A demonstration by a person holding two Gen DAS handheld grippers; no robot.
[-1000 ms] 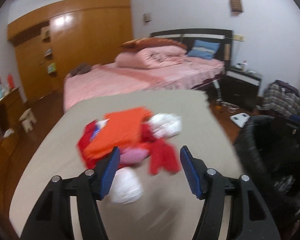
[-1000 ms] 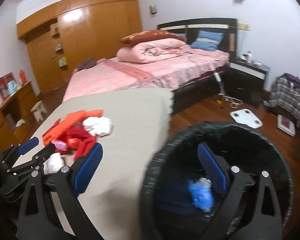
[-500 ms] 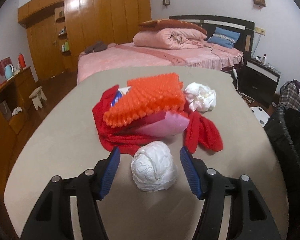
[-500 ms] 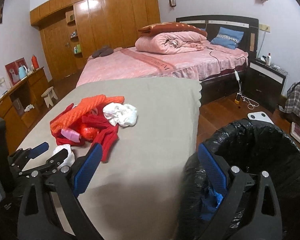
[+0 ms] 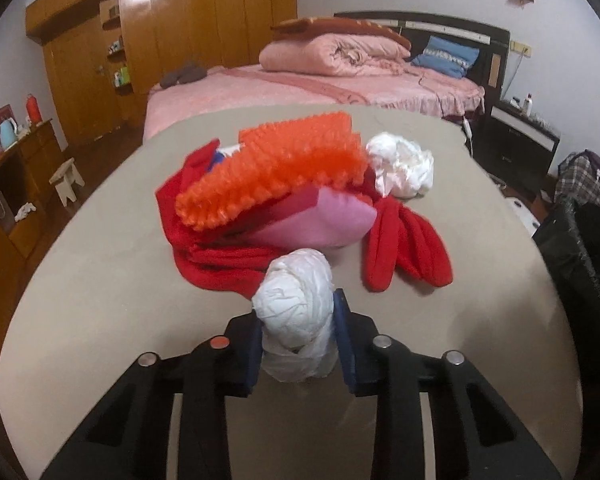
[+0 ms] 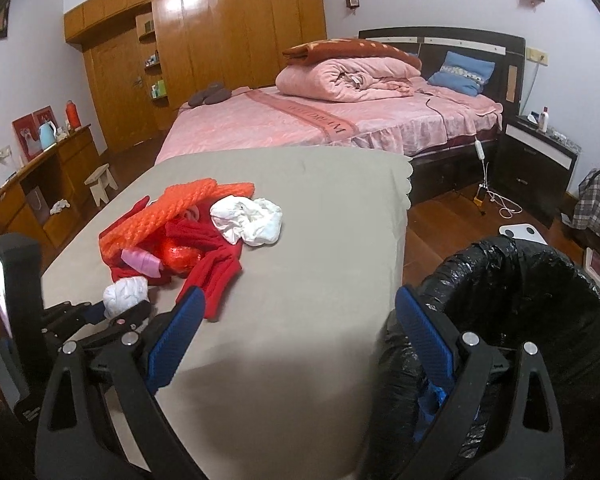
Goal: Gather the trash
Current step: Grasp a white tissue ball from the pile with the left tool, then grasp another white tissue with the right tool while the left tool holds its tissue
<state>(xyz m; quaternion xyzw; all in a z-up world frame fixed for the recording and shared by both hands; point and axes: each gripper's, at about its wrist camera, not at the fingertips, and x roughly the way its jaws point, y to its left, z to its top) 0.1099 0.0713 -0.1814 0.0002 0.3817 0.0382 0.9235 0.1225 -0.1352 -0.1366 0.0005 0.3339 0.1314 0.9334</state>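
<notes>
The left gripper pinches the white paper wad near the bench's front edge, ready for transfer, while the right gripper waits spread above the bench's right edge beside the black-lined trash bin.

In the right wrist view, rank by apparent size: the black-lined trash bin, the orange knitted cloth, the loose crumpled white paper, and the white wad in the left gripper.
1. Black-lined trash bin, though nearest the camera.
2. Orange knitted cloth.
3. Loose crumpled white paper.
4. White paper wad clamped in the left gripper.
</notes>
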